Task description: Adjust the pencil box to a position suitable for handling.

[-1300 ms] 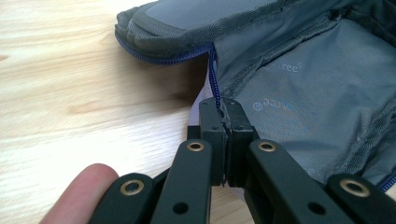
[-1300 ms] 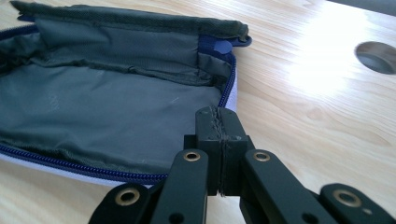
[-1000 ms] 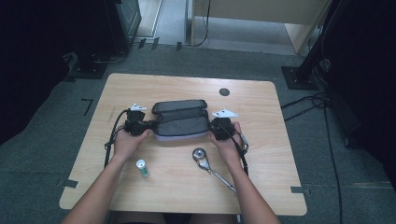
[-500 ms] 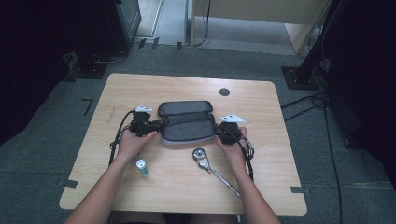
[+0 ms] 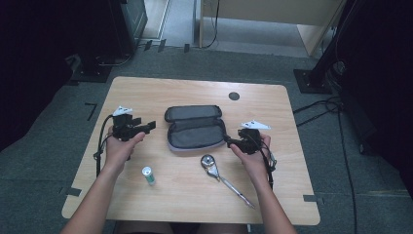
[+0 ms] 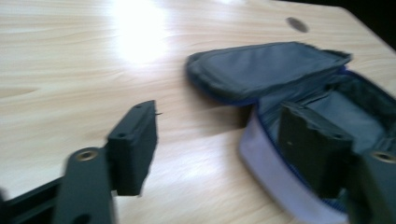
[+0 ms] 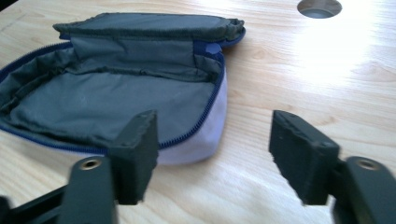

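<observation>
A grey zip pouch (image 5: 195, 127) with a blue zipper lies open in the middle of the wooden table (image 5: 272, 112), its lid flap folded back. My left gripper (image 5: 147, 125) hovers to its left, apart from it. In the left gripper view the pouch (image 6: 261, 70) lies ahead and to the right of the left gripper (image 6: 224, 149). My right gripper (image 5: 230, 142) sits at the pouch's right end. The right gripper view looks past the right gripper (image 7: 219, 154) into the grey lining of the pouch (image 7: 116, 102). Both sets of jaws have just been opening and stand open, pressing on nothing.
A ratchet wrench (image 5: 214, 168) lies in front of the pouch, its handle running toward the table's near right. A small green-and-white tube (image 5: 148, 175) stands near the left forearm. A round cable hole (image 5: 234, 96) is behind the pouch. Dark stands and cables ring the table.
Both grippers were shut on the pouch's ends; they have let go and drawn outward, left and right. The pouch now rests open on the table.
</observation>
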Demonstrator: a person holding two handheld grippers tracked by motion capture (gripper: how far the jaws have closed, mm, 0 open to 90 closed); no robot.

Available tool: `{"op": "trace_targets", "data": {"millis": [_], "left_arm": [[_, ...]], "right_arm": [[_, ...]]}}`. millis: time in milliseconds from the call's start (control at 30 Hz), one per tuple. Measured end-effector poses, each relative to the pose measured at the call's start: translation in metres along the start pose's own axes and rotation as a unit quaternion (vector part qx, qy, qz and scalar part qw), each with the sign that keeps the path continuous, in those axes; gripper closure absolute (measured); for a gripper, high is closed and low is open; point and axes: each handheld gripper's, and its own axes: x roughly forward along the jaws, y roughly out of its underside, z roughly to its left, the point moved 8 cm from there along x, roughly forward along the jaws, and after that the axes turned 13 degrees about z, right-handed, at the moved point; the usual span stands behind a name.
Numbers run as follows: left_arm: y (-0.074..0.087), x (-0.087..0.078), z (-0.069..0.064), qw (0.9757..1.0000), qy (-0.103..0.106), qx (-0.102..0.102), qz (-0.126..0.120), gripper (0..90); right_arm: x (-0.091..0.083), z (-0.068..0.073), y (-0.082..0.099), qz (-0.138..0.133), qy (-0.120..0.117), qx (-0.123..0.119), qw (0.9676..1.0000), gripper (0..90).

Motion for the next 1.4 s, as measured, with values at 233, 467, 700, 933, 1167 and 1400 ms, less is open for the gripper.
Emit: {"op": "trace_targets", "data": {"millis": [233,467,700,933,1167,1400], "left_arm": [[0.035,-0.013,0.024,0.9995,-0.02,-0.017,0.02,6.7],[0.06,-0.025,0.038,0.9992,-0.03,-0.017,0.021,1.3],[0.086,-0.032,0.048,0.9969,-0.063,-0.019,0.043,1.2],[0.116,-0.04,0.061,0.9946,-0.084,-0.029,0.053,1.3],[0.142,-0.046,0.061,0.991,-0.114,-0.027,0.063,1.2],[0.159,-0.05,0.054,0.985,-0.161,0.005,0.061,1.2]], "right_arm": [[-0.016,-0.009,0.012,-0.005,-0.005,0.01,0.9999,16.4],[-0.022,-0.011,0.028,0.01,0.008,0.0,0.9999,2.2],[-0.028,-0.016,0.043,0.009,0.009,0.008,0.9999,1.8],[-0.035,-0.017,0.064,0.015,0.008,0.008,0.9998,0.0],[-0.04,-0.016,0.084,0.019,0.001,0.003,0.9998,0.0],[-0.04,-0.008,0.098,0.026,-0.007,-0.01,0.9996,0.0]]}}
